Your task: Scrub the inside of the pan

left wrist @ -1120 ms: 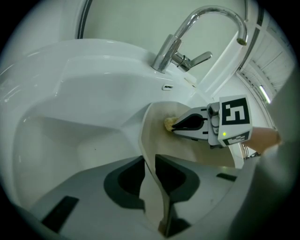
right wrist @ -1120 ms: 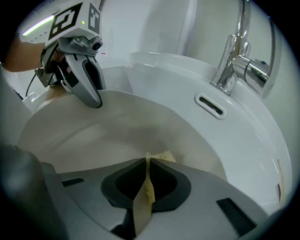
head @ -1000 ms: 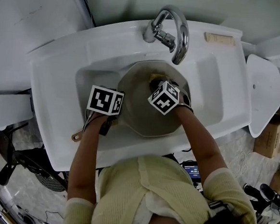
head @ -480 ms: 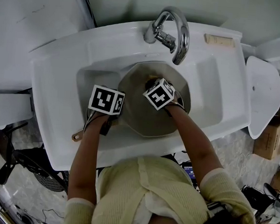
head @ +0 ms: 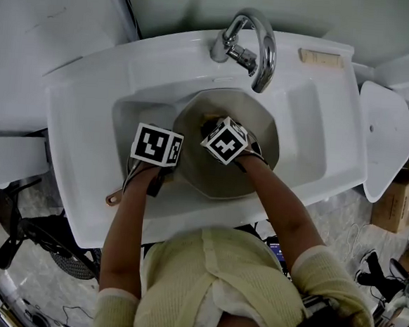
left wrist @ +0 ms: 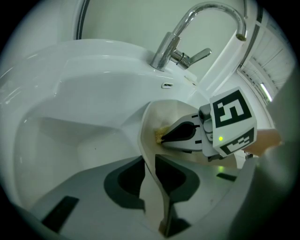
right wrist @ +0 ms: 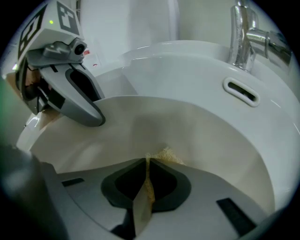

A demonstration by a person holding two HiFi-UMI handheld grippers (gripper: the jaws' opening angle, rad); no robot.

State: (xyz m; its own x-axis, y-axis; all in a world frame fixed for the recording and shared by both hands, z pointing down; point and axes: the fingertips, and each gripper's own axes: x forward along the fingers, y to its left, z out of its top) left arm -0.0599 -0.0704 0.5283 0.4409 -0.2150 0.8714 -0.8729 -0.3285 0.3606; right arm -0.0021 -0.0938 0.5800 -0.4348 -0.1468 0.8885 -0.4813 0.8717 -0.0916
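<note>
The pan [head: 214, 180] is sitting in the sink [head: 310, 125]. The left hand-held gripper [left wrist: 151, 180] is clamping its near-left rim. The right hand-held gripper [right wrist: 146, 180] is pinching a yellow sponge [right wrist: 168, 153] against the inside. I think the scrubbing is only partway along.

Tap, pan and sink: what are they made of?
The tap looks like polished, chromed metal: it shines like a mirror. The pan is smooth, dull beige inside, perhaps coated metal or enamel; the look leaves that open. The sink is glossy white, probably ceramic.
</note>
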